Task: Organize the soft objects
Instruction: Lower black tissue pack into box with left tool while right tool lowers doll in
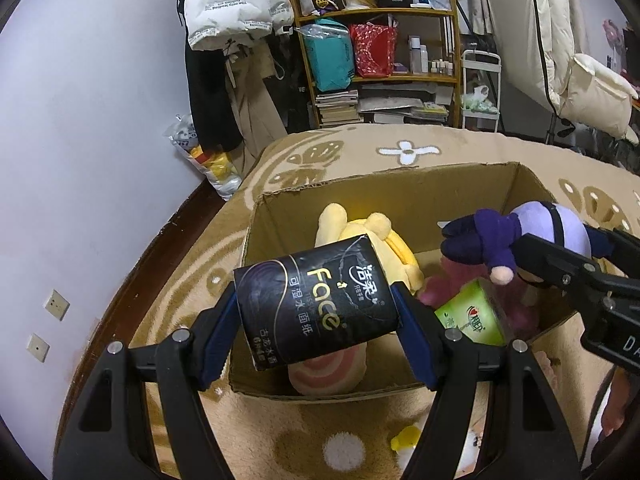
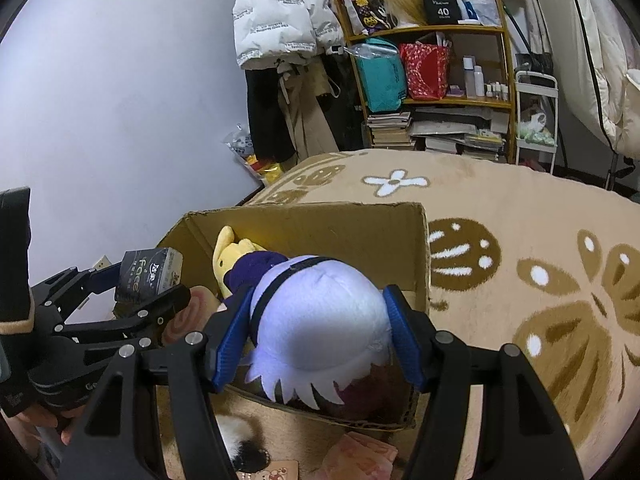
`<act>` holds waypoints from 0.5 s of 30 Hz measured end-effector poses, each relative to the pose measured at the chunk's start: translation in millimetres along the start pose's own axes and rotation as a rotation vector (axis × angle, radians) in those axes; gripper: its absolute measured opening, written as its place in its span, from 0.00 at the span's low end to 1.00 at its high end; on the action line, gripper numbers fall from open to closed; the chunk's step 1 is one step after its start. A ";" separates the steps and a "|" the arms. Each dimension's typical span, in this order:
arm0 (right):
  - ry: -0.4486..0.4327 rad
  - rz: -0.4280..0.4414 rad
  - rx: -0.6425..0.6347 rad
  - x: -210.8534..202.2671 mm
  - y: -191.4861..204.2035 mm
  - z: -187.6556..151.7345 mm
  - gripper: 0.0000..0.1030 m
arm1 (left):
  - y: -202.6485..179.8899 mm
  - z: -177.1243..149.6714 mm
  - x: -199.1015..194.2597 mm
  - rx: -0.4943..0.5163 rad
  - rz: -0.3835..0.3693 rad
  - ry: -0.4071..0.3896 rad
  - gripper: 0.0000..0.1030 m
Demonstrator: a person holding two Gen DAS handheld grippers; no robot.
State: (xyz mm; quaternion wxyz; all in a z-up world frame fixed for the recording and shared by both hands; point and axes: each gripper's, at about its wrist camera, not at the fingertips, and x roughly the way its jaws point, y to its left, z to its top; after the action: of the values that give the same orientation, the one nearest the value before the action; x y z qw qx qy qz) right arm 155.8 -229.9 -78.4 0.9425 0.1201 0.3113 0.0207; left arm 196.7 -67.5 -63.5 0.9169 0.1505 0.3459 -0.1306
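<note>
An open cardboard box (image 1: 352,192) (image 2: 320,220) sits on a beige patterned blanket. My left gripper (image 1: 316,320) (image 2: 148,288) is shut on a black tissue pack (image 1: 316,300) (image 2: 148,274), held over the box's near left side. My right gripper (image 2: 316,332) (image 1: 560,256) is shut on a lilac-headed plush doll (image 2: 320,320) (image 1: 552,228) with dark purple limbs, held over the box's right side. Inside the box lie a yellow plush (image 1: 360,236) (image 2: 230,252), a pink striped plush (image 1: 320,372) (image 2: 188,316), a magenta plush (image 1: 452,280) and a green tissue pack (image 1: 472,316).
The blanket (image 2: 520,280) spreads to the right and behind the box. Small soft items lie in front of the box: a yellow and white piece (image 1: 406,438), a black and white plush (image 2: 240,436), a pink cloth (image 2: 360,456). Behind stand a cluttered shelf (image 1: 380,60) and hanging coats (image 1: 232,8).
</note>
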 end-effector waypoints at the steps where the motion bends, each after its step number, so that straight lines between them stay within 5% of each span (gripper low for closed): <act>1: 0.003 0.000 0.004 0.9 -1.0 -0.3 0.67 | 0.2 0.9 -0.1 0.003 0.001 0.001 0.70; 15: 0.005 0.004 0.009 4.9 -1.7 -1.8 0.69 | 1.6 -3.0 2.0 -0.007 -0.045 0.025 0.79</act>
State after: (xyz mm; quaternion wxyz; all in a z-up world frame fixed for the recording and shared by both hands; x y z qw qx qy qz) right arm 158.6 -230.6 -83.0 0.9411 0.1247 0.3136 0.0215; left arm 196.9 -65.2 -66.7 0.9098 0.1414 0.3612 -0.1480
